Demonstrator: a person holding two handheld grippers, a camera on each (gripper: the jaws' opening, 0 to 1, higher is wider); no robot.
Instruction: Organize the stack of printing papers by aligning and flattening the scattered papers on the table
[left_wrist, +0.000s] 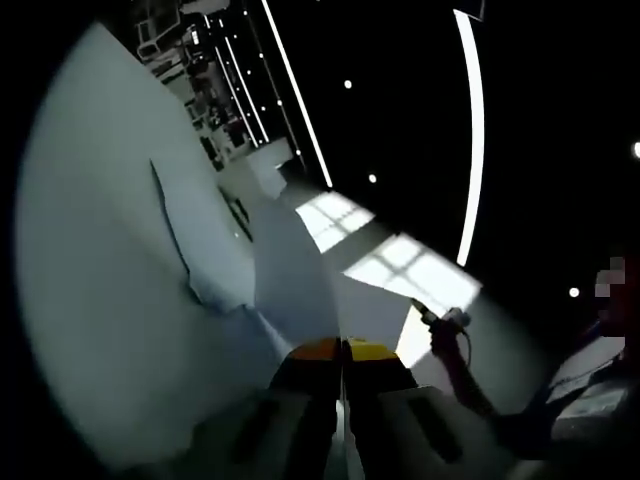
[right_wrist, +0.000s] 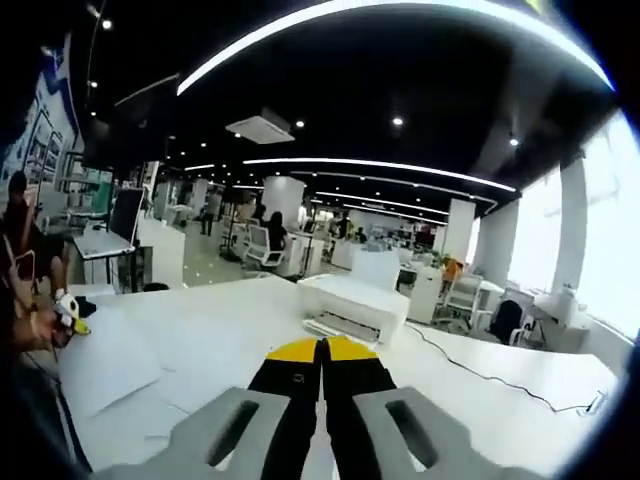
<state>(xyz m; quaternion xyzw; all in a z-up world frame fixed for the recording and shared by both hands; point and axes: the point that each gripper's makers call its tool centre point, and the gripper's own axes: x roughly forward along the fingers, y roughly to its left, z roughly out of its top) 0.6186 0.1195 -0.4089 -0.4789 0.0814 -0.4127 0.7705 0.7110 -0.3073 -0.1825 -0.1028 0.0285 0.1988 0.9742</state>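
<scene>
- A thin white paper sheet (left_wrist: 290, 270) is pinched in the clenched left tongs (left_wrist: 343, 347), raised off the white worktop (right_wrist: 240, 330).
- The right tongs (right_wrist: 322, 345) are pressed together, holding nothing.
- More flat white papers (right_wrist: 105, 370) lie on the worktop.
- The sheet should be lowered slowly, with edges matched to the others.

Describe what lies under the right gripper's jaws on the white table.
Loose white papers lie flat on the white table beside the shut right gripper. Whatever sits directly beneath its jaws is covered.
</scene>
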